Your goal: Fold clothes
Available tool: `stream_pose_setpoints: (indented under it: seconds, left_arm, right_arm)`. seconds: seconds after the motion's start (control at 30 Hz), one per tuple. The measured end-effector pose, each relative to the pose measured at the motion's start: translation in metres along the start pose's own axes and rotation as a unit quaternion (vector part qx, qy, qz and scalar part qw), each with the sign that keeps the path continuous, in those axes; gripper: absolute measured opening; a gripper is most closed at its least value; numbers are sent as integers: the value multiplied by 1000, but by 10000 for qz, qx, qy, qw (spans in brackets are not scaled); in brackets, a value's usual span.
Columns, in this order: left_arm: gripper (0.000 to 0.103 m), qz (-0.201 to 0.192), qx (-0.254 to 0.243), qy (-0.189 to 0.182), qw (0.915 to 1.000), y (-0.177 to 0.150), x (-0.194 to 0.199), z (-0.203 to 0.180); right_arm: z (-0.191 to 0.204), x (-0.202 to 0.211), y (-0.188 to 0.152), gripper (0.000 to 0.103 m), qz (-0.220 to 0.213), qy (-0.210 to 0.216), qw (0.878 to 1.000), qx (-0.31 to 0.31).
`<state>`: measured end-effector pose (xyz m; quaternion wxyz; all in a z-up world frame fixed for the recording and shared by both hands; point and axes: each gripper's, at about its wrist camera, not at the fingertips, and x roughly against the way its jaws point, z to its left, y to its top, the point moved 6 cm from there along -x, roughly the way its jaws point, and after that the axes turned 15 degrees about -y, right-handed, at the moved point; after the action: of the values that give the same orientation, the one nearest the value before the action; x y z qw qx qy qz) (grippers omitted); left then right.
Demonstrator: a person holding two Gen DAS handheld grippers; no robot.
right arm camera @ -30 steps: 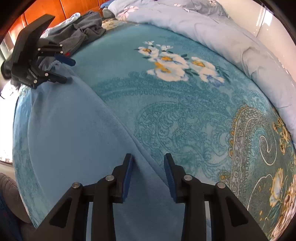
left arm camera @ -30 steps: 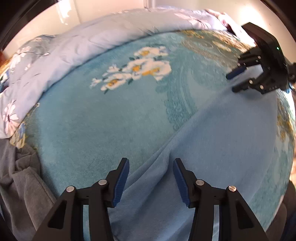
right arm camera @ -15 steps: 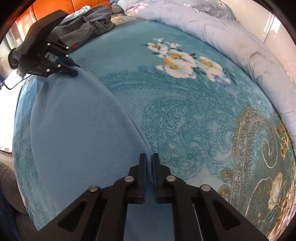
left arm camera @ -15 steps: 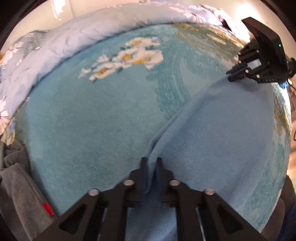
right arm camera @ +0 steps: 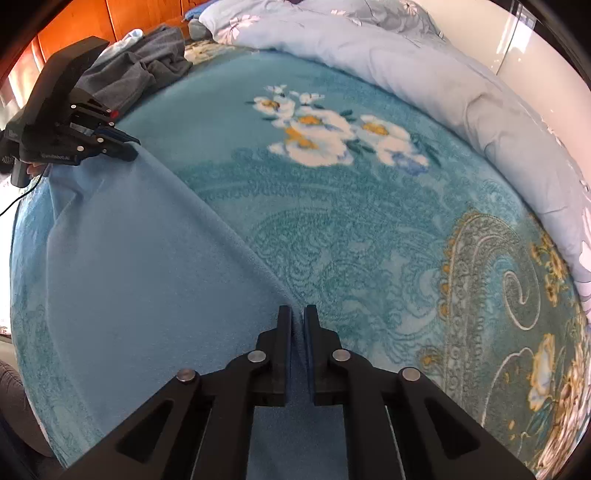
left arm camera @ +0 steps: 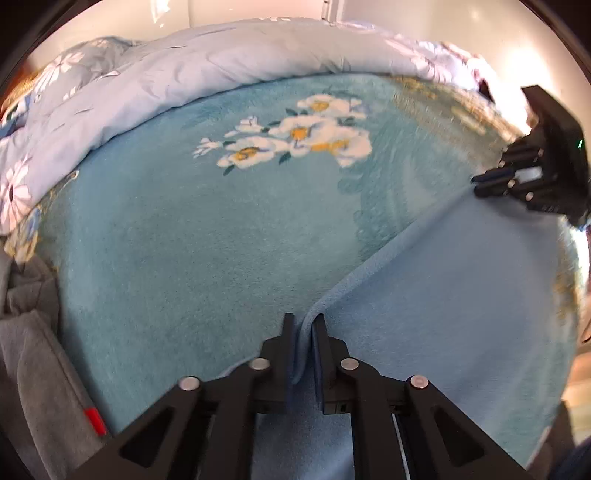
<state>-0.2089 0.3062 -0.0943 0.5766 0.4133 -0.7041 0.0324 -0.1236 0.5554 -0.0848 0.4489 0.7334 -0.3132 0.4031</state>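
A light blue garment [left arm camera: 461,295] lies spread on the bed, and its far edge runs as a taut ridge between my two grippers. My left gripper [left arm camera: 303,321] has that edge pinched between its pads. Its jaws are opening a little, with the cloth still in the narrow gap. In the right wrist view the same garment [right arm camera: 129,277] fills the lower left. My right gripper [right arm camera: 298,314] grips the other end of the edge, and its jaws are opening slightly too. Each gripper shows in the other's view: the right gripper [left arm camera: 480,184] and the left gripper [right arm camera: 131,147].
The garment lies on a teal blanket [left arm camera: 184,240] with white flowers. A pale blue quilt [left arm camera: 184,74] is bunched along the far side by the wall. Grey clothes [right arm camera: 147,66] are heaped at one end near an orange wooden panel [right arm camera: 74,22].
Both grippers went from open to closed on the garment's edge, and the gaps have since widened slightly. The edge between them now stands up taut.
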Motion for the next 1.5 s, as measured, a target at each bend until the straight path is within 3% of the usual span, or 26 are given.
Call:
stream_pose_setpoints:
  seconds: [0.07, 0.13, 0.2, 0.3, 0.4, 0.5, 0.57, 0.67, 0.83, 0.87, 0.93, 1.13, 1.23, 1.33, 1.43, 1.5]
  left_arm:
    - [41, -410, 136, 19, 9991, -1, 25, -5]
    - [63, -966, 374, 47, 9946, -7, 55, -9]
    - [73, -1610, 855, 87, 9832, -23, 84, -9]
    - [75, -2226, 1713, 444, 9587, -73, 106, -6]
    - [75, -2501, 2576, 701, 9307, -121, 107, 4]
    - [75, -2735, 3497, 57, 8960, -153, 93, 15]
    - [75, -2889, 3795, -295, 8784, -156, 85, 20]
    - [75, -3200, 4105, -564, 8520, -150, 80, 29]
    - [72, -3588, 4383, -701, 8211, -140, 72, 41]
    - [67, -3590, 4389, -569, 8217, -140, 74, 41]
    - [30, -3526, 4382, -213, 8265, -140, 78, 43]
    - [29, -3230, 4072, 556, 8525, -132, 85, 46]
    - [30, -3282, 4036, 684, 8513, -135, 91, 46]
    - [31, -3132, 4049, 516, 8575, -135, 92, 43]
    - [46, -2962, 3827, 730, 8721, -142, 101, 27]
    - [56, -3011, 3768, 784, 8725, -148, 109, 17]
  right_arm:
    - [-8, 17, 1, 28, -225, -117, 9993, -262]
    - [-21, 46, -4, 29, -579, -289, 9948, -786]
    - [-29, 78, -24, 32, -940, -381, 9841, -1455]
    - [-31, 111, -59, 41, -1340, -441, 9589, -2460]
    - [-27, 119, -114, 41, -1236, -493, 9384, -3191]
    - [-22, 122, -167, 41, -932, -582, 9232, -3683]
    - [-20, 125, -196, 41, -770, -600, 9135, -3950]
    - [-23, 144, -222, 41, -857, -694, 9001, -4215]
    - [-45, 152, -250, 41, -1052, -725, 8670, -4816]
    - [-50, 151, -255, 41, -1067, -731, 8600, -4937]
    - [-60, 146, -266, 41, -1060, -771, 8474, -5146]
    - [-95, 115, -298, 41, -874, -753, 8047, -5824]
    - [-112, 104, -309, 41, -915, -568, 7776, -6195]
    - [-126, 95, -316, 41, -1040, -248, 7462, -6571]
    - [-137, 88, -318, 41, -1084, -174, 7272, -6776]
    - [-144, 87, -316, 41, -1113, -177, 7203, -6845]
